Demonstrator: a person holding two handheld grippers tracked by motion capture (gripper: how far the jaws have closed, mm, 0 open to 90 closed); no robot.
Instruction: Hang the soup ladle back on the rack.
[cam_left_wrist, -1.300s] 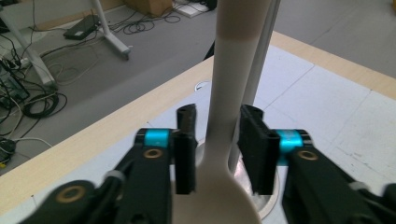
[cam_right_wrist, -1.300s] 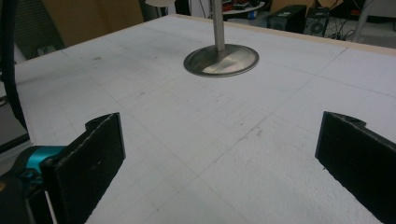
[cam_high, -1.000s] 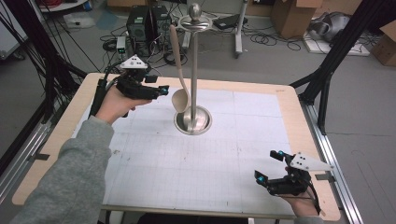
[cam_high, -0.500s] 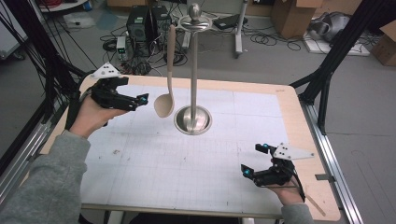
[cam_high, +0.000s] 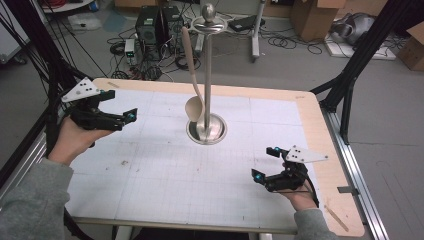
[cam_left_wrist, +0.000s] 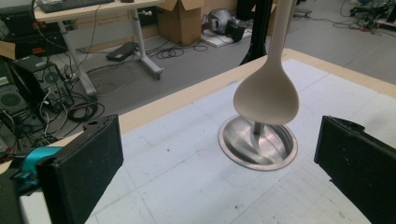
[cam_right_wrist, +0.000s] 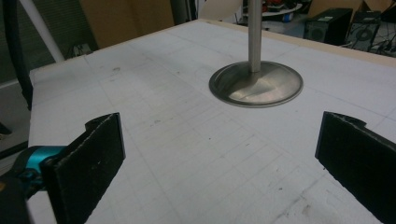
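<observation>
A steel stand rises from a round base (cam_high: 206, 131) at the table's middle, its pole (cam_high: 207, 75) capped by a disc and knob. A pale wooden spoon (cam_high: 194, 106) hangs from that disc, bowl down, just left of the pole and above the base. My left gripper (cam_high: 120, 106) is held open over the table's left side, well clear of the spoon. In the left gripper view the spoon bowl (cam_left_wrist: 266, 95) hangs ahead between the wide-apart jaws, over the base (cam_left_wrist: 258, 142). My right gripper (cam_high: 265, 163) is open near the front right, facing the base (cam_right_wrist: 256, 84).
The white gridded mat (cam_high: 165, 175) covers the table inside a pale wooden border (cam_high: 325, 150). A thin wooden stick (cam_high: 336, 218) lies on the border at the front right. Black frame struts (cam_high: 350, 75) stand at the table's corners.
My left gripper has drawn back to the left, away from the spoon. The spoon swung left and has come back beside the pole. My right gripper has shifted a little left.
</observation>
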